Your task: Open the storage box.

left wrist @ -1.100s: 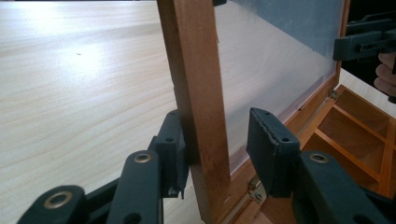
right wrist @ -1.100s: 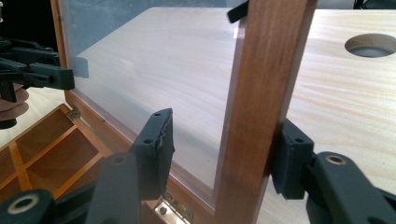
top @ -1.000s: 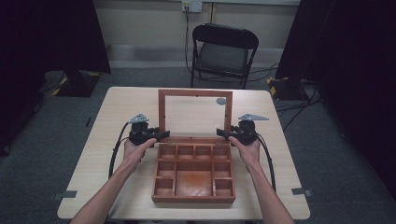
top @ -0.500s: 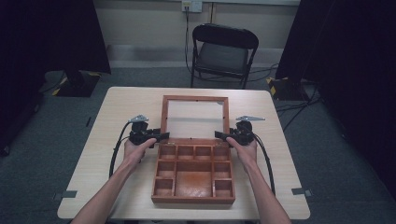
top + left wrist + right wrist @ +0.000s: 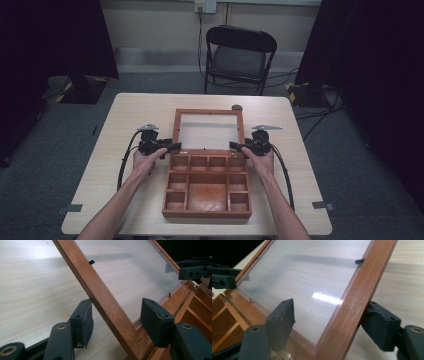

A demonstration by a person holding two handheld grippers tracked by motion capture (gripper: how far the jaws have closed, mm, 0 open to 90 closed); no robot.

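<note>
Pale table (image 5: 135, 115), grey carpet; both tongs spread around box lid (image 5: 209, 131).

The high view looks forward and down over the whole bench (image 5: 135, 120). Both gripper views sit close, facing inward across the shared lid (image 5: 110, 307) from opposite sides.
</note>
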